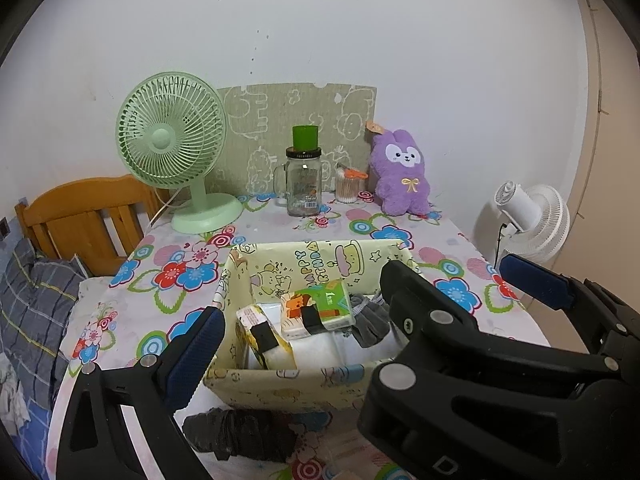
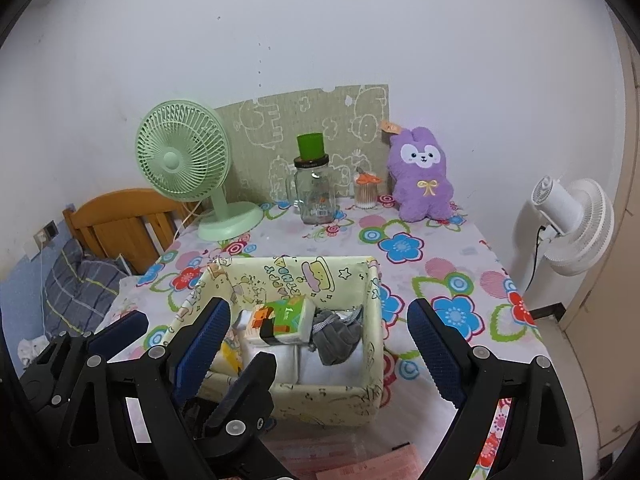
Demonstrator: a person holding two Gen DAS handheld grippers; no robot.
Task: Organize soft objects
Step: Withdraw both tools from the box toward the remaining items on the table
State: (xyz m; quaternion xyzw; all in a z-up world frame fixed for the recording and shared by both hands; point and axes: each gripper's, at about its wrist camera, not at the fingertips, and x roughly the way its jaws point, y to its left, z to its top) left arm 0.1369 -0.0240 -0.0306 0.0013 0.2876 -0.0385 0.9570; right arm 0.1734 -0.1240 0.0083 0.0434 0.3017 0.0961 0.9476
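A cream cartoon-print fabric box stands on the flowered table. It holds a green and orange tissue pack, a yellow pack, white folded pieces and a grey sock. A dark crumpled cloth lies in front of the box. A purple plush sits at the back wall. My left gripper and right gripper hover side by side before the box, both open and empty. The right gripper's left finger stands between the left gripper's fingers.
At the back stand a green desk fan, a glass mug with a green cup on its lid, and a cotton swab jar. A white floor fan is off the table's right edge. A wooden headboard and bedding lie left.
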